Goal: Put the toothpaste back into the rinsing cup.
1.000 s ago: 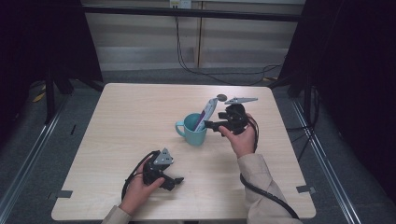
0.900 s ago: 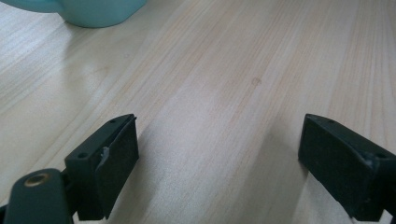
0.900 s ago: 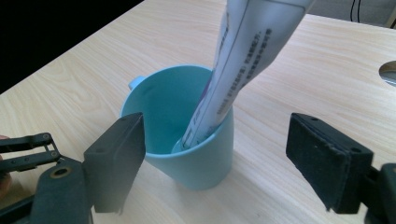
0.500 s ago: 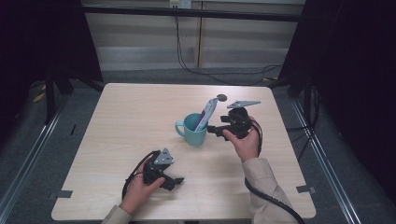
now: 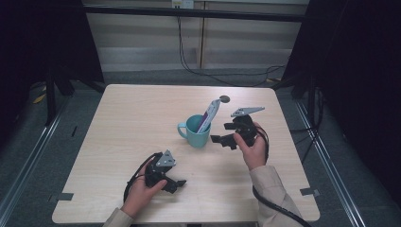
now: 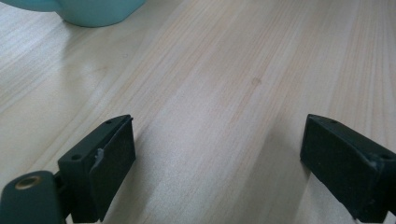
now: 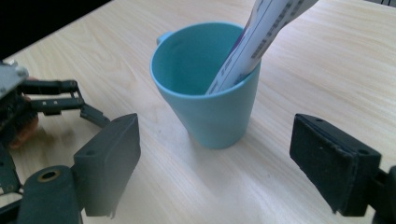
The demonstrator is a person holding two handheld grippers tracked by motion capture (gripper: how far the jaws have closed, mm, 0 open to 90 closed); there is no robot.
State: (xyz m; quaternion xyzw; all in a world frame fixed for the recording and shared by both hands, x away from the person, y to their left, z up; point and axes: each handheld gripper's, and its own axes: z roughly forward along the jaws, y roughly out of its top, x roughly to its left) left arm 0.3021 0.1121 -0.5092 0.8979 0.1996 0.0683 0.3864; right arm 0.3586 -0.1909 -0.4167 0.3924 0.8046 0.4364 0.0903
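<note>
**With jaws spread wide, backing off a tube already parked in the mug**

While nothing sits between the jaws, looks like the drop-off step is basically done. Teal mug (image 5: 198, 132) stands near the middle of the table (image 5: 118, 123), with the white-and-purple tube (image 5: 208, 114) leaning inside it, top end poking out over the far rim. Right gripper (image 5: 221, 134) hovering just beside the mug on its right, jaws wide apart and gripping nothing; same story from the right gripper view, where the mug (image 7: 205, 93) and the tube (image 7: 261, 37) sit dead centre between two spread jaws, not touching either.

Left gripper (image 5: 176, 183) resting low near the table's front edge, well apart from the mug, also released and empty. Left gripper view just bare wood between the jaws, plus a sliver of the mug (image 6: 88, 11) up top.

Next move, best guess: either pull the right gripper clear without clipping the tube, or square up on the mug for a grab. Tube leans toward that side, so a careless swipe could tip things.

Compared with a second ago: right gripper dropped lower and slid back toward the person, away from the tube's top. Mug, tube and left gripper unmoved.
</note>
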